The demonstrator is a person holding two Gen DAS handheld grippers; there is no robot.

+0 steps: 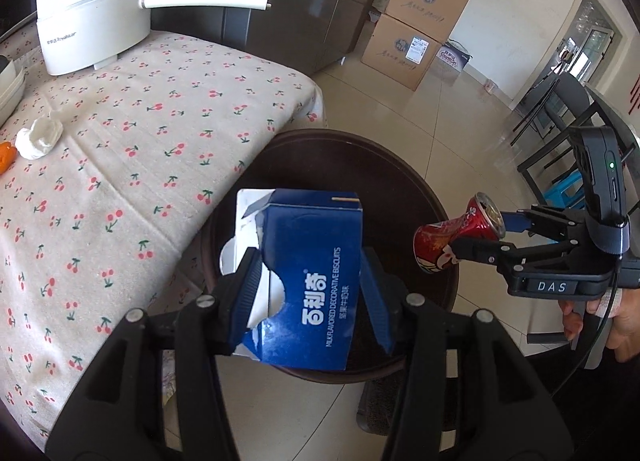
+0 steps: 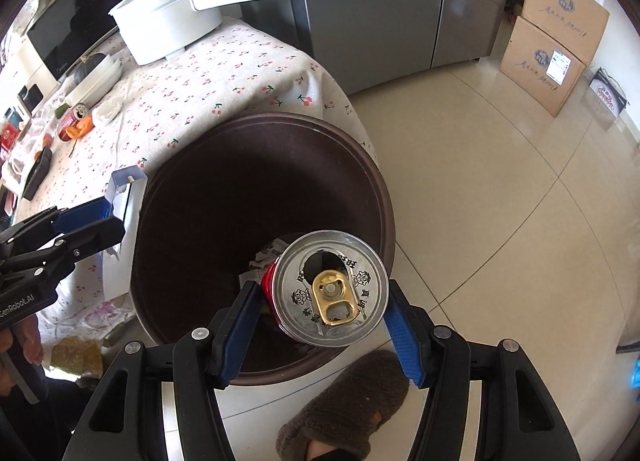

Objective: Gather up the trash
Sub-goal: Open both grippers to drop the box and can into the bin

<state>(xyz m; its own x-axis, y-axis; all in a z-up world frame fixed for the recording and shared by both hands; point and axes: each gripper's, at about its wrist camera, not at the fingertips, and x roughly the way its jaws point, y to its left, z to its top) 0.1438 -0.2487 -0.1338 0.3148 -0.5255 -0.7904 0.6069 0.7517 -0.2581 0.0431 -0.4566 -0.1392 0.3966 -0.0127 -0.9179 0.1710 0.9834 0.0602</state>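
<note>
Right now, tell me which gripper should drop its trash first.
Right. Its red can hangs well inside the brown bin rim, above trash; the left gripper's blue box sits nearer the bin's table-side edge.

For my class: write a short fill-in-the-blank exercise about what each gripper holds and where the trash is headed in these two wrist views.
1. The left gripper is shut on a torn ____ biscuit box.
2. The right gripper grips a crushed red ____.
3. Both items hang over the dark brown ____.
4. On the table, the cloth is printed with ____.

Missing words: blue; can; bin; cherries
</note>
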